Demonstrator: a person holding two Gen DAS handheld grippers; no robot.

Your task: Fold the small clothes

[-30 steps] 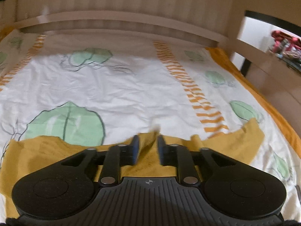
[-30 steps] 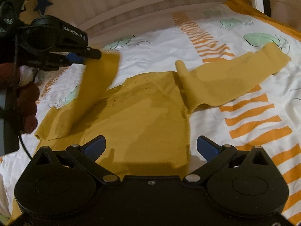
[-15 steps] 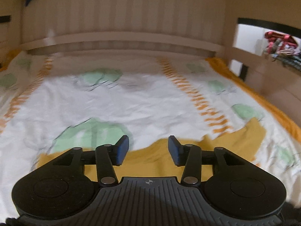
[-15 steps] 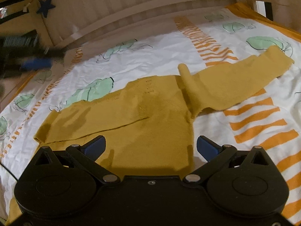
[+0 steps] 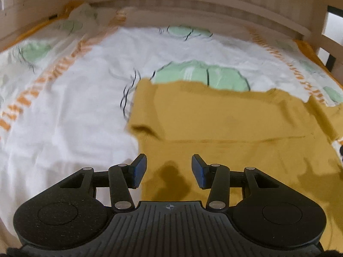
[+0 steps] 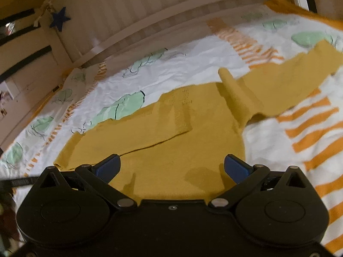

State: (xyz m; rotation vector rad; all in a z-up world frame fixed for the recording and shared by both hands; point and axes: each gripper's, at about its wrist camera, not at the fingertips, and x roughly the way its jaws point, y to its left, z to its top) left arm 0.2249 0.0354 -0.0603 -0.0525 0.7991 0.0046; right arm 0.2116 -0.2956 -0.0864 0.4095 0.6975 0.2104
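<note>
- A bed sheet (image 6: 193, 64), white and creased, printed with pale green leaf shapes outlined in black and bands of short orange stripes, covers the bed.
- An orange border (image 5: 308, 49) runs along the sheet's edges.
- A wooden headboard (image 6: 133, 17) of pale vertical slats stands at the far end of the bed, with a curved rail along its base.
- A dark blue star (image 6: 60, 18) hangs on the wood near the headboard's left corner.
- A slatted side rail (image 5: 325, 32) rises at the right of the left wrist view.
- A folded cloth in the same print, possibly a pillow (image 6: 79, 79), lies in the far left corner; blur hides its shape.
</note>
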